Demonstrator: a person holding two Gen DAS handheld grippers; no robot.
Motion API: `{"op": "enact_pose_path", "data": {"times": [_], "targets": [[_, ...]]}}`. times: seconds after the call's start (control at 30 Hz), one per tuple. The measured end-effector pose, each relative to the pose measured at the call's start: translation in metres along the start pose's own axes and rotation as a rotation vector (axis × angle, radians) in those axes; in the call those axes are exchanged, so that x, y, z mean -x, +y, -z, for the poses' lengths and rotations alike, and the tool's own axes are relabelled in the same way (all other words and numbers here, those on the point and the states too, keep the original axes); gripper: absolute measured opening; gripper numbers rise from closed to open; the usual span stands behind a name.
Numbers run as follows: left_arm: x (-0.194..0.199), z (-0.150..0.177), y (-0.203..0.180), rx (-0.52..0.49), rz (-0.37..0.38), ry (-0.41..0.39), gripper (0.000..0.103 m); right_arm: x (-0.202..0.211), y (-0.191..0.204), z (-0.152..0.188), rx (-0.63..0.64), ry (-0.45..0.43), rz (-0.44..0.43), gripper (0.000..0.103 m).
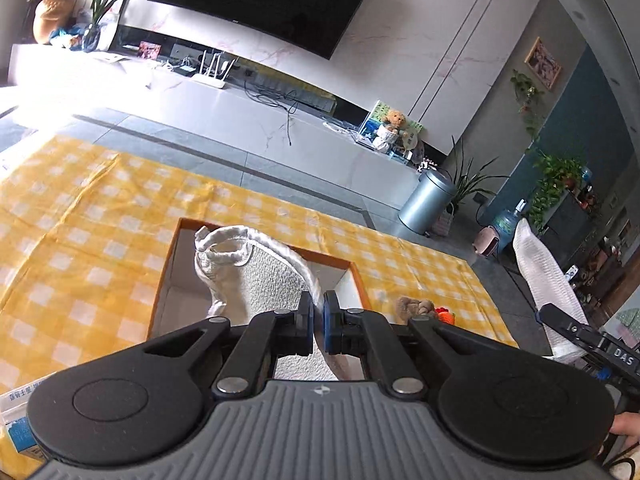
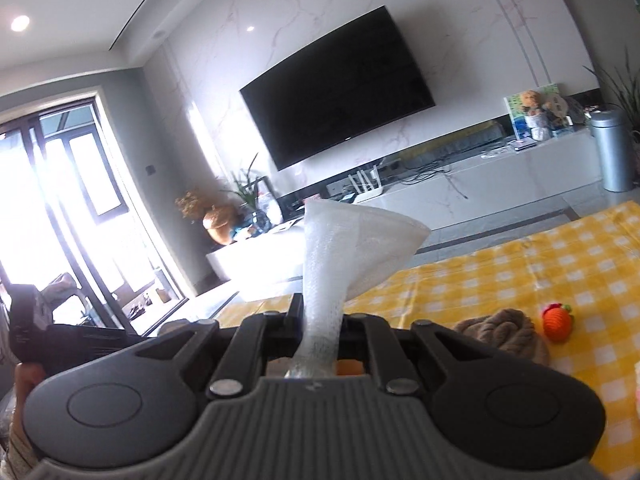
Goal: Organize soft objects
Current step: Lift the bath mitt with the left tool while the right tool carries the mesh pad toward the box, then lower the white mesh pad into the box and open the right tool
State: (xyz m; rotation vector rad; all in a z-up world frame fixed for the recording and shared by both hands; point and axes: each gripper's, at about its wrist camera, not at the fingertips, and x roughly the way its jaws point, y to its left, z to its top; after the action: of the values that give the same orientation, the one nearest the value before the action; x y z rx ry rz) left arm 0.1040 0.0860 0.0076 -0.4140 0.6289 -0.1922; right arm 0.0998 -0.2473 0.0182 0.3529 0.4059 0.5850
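Observation:
My left gripper (image 1: 318,312) is shut on the rim of a white terry mitt (image 1: 260,268), which hangs over an open box with an orange rim (image 1: 356,276) on the yellow checked cloth (image 1: 80,216). My right gripper (image 2: 320,316) is shut on a white textured cloth (image 2: 352,236) that fans upward. In the left wrist view that white textured cloth (image 1: 544,276) and right gripper (image 1: 560,320) appear at the right edge. A brown knitted item (image 2: 508,332) and an orange soft toy (image 2: 557,322) lie on the yellow checked cloth (image 2: 520,272) to the right.
A low white TV bench (image 1: 280,120) with a router and cables runs behind the table, under a wall TV (image 1: 260,4). A metal bin (image 1: 426,202) and potted plants stand at the right. A printed carton (image 1: 16,428) lies at the near left corner.

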Motion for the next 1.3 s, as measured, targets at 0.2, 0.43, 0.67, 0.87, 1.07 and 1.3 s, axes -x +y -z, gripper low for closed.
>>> {"op": "enact_pose_path", "data": {"times": [0.2, 0.43, 0.67, 0.87, 1.07, 1.3], "targets": [[0.002, 0.0, 0.032, 0.049, -0.005, -0.003, 0.005, -0.044, 0.057, 0.012, 0.102, 0.089, -0.104, 0.009], [0.007, -0.001, 0.039, 0.083, 0.016, -0.015, 0.005, -0.093, 0.104, 0.027, 0.245, 0.211, -0.059, 0.009], [0.002, 0.001, 0.051, 0.119, 0.034, 0.028, 0.005, -0.164, 0.1, 0.055, 0.396, 0.423, 0.099, 0.009], [0.001, 0.002, 0.051, 0.114, 0.052, 0.029, 0.005, -0.211, 0.098, 0.073, 0.559, 0.578, 0.182, 0.009], [-0.001, 0.003, 0.051, 0.12, 0.068, 0.044, 0.005, -0.238, 0.095, 0.094, 0.721, 0.706, 0.28, 0.009], [0.002, 0.004, 0.047, 0.082, 0.009, 0.031, 0.005, -0.24, 0.098, 0.103, 0.798, 0.766, 0.299, 0.011]]}}
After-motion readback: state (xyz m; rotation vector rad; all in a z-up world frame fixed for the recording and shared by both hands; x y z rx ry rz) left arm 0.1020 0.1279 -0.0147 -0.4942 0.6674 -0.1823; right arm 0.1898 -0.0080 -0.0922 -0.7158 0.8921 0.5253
